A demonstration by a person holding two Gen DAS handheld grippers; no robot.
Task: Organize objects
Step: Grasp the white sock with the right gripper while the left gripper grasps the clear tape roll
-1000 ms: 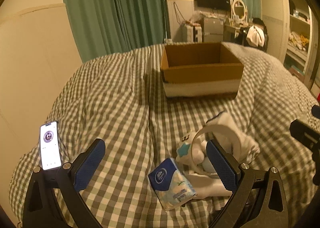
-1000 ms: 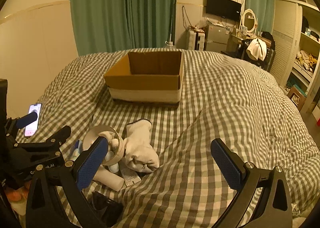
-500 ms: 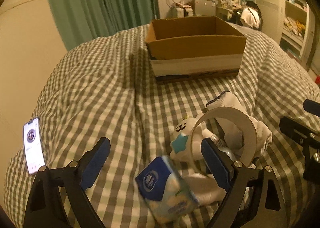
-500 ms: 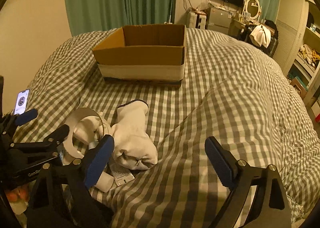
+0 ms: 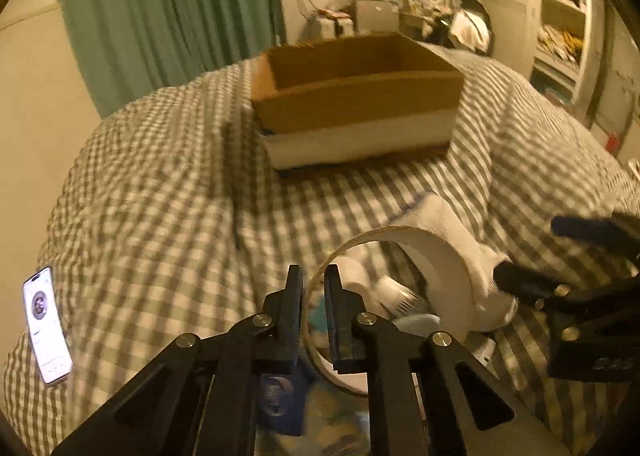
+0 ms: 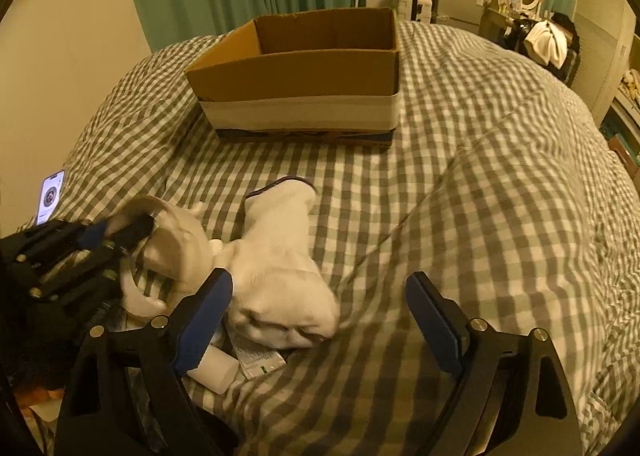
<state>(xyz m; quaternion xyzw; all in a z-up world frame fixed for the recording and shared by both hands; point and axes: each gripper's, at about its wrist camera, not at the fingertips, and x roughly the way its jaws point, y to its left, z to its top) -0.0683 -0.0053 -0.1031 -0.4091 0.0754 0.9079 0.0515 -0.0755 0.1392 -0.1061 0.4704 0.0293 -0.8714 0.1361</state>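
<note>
A: So, where is the left gripper [image 5: 311, 298]?

B: Low over the pile on the bed [image 5: 160, 192], with its fingers [image 5: 294, 296] clenched on the near rim of the tape roll [image 5: 436, 256]. One finger sits outside the ring, the other inside it.

A: And the roll itself?

B: A wide white ring, standing on edge and tilted, leaning against the sock [image 5: 452, 224]. From the right wrist it appears blurred at the tip of the left gripper [image 6: 120, 232], so its edge there is hard to trace [image 6: 168, 240].

A: The right gripper [image 6: 320, 304]?

B: Released, jaws wide apart, holding nothing. It hangs just above the toe end of the sock [image 6: 280, 268], which lies between its fingers in the view (whether it touches the fabric, I cannot tell).

A: What else is in the pile?

B: A blue tissue pack [image 5: 280, 396] under the left gripper, a small white bottle [image 6: 212, 370] and a flat printed sachet [image 6: 260, 356] beside the sock. Something pale blue [image 5: 416, 324] shows through the ring; I cannot name it.

A: The box?

B: Cardboard box [image 6: 304, 72], open at the top, farther up the bed, well apart from the pile. A lit phone [image 5: 46, 328] lies at the bed's left edge.
</note>
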